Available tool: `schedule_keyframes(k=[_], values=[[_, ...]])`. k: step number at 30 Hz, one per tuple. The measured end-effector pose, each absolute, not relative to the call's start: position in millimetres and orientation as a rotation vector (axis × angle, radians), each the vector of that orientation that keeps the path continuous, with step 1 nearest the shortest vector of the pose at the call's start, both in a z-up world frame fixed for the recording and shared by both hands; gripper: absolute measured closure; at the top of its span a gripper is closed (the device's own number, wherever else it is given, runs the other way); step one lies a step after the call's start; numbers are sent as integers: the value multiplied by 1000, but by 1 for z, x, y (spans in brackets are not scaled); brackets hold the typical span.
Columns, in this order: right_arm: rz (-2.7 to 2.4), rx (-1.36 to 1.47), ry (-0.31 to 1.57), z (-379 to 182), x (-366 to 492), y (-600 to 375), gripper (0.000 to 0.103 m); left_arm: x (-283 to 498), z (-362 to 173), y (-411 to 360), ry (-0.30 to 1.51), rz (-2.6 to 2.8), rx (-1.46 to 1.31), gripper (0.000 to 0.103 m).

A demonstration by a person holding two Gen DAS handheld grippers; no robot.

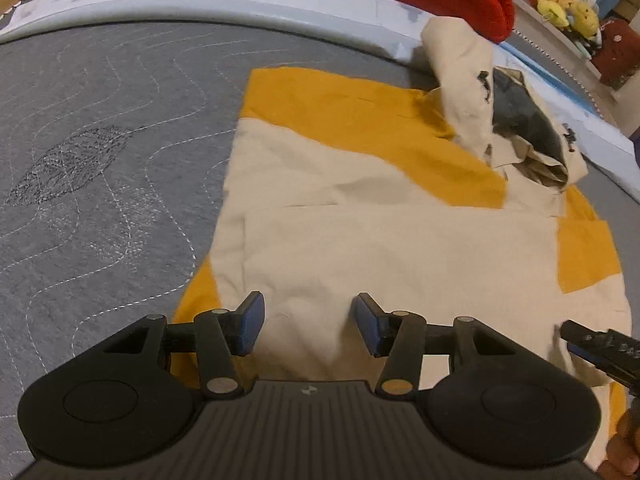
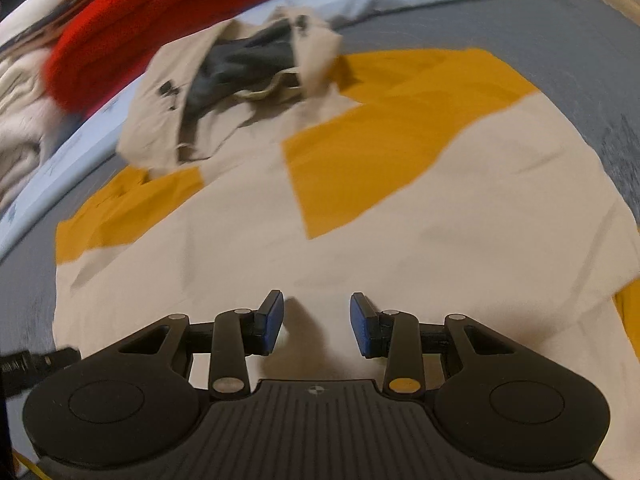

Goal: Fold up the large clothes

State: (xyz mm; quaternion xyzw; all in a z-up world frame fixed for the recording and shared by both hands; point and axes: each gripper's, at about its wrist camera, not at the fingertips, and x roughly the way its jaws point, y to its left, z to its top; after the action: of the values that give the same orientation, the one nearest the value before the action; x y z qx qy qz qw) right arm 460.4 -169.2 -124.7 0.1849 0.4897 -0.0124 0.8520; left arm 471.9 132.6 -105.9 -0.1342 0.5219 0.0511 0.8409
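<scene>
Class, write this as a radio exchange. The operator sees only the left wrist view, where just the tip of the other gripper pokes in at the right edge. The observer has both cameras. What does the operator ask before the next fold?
Operator: I only see the tip of the right gripper. Is it holding cloth?
Observer: No. The right gripper stands open, and nothing is caught between its blue pads.
Operator: What lies under it?
Observer: A plain cream panel of the jacket, with the fingers' shadow falling on it. The crumpled hood is ahead of the gripper and to the left.
</scene>
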Motion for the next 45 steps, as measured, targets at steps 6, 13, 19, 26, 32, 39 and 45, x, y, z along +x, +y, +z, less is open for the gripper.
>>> schedule_keyframes(k=[6, 13, 19, 26, 32, 39, 45], values=[[-60, 420, 1053, -131, 461, -183, 65, 472, -99, 130, 1065, 79, -301, 46], [-58, 374, 932, -101, 453, -187, 65, 472, -99, 115, 1063, 105, -202, 46], [-23, 286, 745, -60, 434, -202, 64, 459, -68, 91, 917, 57, -172, 46], [-3, 202, 681, -45, 410, -227, 64, 450, -59, 54, 842, 11, -92, 46], [-52, 153, 680, -36, 399, -255, 64, 441, -47, 39, 767, -9, -48, 46], [-36, 230, 704, -28, 401, -288, 88, 460, -30, 39, 766, 5, -131, 53], [-42, 219, 695, -22, 403, -301, 93, 554, -17, 6, 768, 2, -100, 57]])
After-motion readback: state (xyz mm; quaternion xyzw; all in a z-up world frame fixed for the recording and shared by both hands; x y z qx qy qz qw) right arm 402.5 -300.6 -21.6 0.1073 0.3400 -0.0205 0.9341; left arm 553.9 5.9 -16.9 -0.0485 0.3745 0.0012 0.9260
